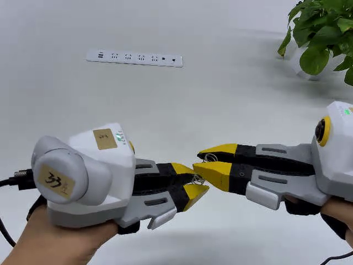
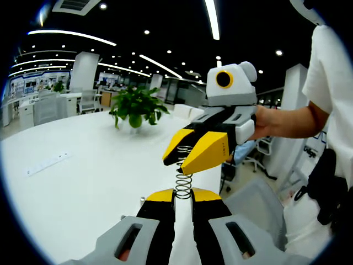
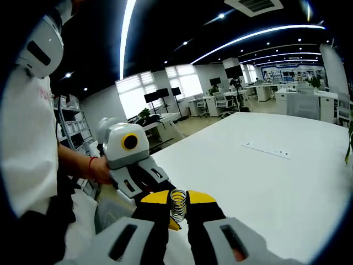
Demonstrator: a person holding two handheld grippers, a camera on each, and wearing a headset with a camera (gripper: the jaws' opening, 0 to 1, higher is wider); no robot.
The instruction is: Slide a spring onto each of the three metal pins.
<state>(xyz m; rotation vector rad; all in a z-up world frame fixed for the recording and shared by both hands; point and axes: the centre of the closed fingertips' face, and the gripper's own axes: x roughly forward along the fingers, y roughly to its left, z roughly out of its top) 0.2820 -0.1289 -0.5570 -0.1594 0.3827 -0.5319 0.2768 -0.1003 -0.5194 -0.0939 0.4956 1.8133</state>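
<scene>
Spring [image 2: 183,179]: we see a thin silvery wire coil.
Left gripper [image 2: 183,194]: jaws nearly closed, pinching one end.
Right gripper [image 3: 178,197]: jaws nearly closed, pinching the other end.
Sticker [image 1: 55,181]: handwritten "33".

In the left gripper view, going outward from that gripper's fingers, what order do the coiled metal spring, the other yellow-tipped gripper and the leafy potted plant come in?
1. Coiled metal spring, rising from between the left gripper's fingers.
2. Right gripper, just beyond, its yellow tips at the spring's far end.
3. Leafy green potted plant, far back and to the left on the white table.
</scene>
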